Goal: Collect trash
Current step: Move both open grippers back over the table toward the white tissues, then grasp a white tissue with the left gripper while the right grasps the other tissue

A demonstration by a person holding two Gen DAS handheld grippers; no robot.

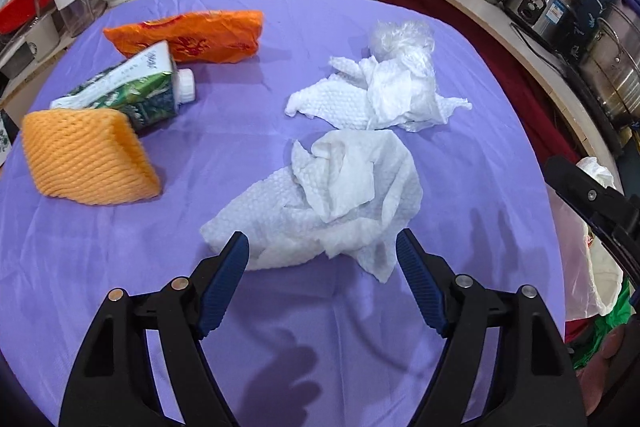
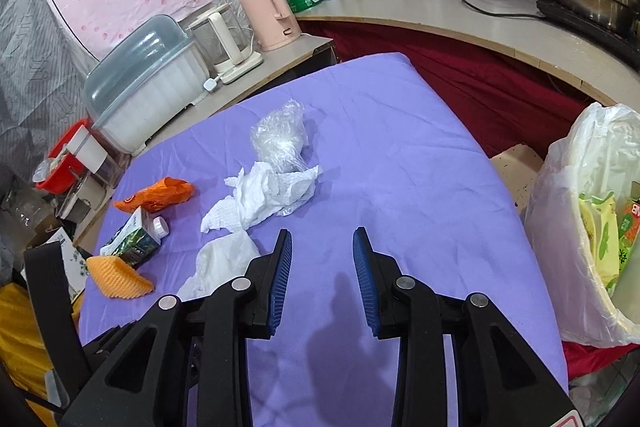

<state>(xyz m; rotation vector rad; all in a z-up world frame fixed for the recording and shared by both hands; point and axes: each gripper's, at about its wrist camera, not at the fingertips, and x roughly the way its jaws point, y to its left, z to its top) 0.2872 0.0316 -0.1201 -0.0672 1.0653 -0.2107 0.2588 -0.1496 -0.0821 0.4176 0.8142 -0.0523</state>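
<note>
Two grippers over the purple bench [image 1: 460, 187], left gripper [image 1: 322, 247] jaws spread around a crumpled paper towel [image 1: 332, 195], right gripper [image 2: 322, 245] jaws spread, holding nothing.

Desk [image 1: 360, 327], purple cloth covering | lying on it: two crumpled paper towels [image 1: 332, 203] [image 1: 380, 99] | clear plastic wrap [image 1: 404, 37] | orange bag [image 1: 192, 35] | carton [image 1: 136, 91] | foam net [image 1: 84, 159]

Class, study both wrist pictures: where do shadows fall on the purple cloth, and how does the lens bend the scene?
Left wrist view: a soft hand-like shadow lies on the purple cloth below the open left gripper; the counter edge curves strongly. Right wrist view: a dark shadow falls beneath the open right gripper; black corners frame the fisheye circle.
</note>
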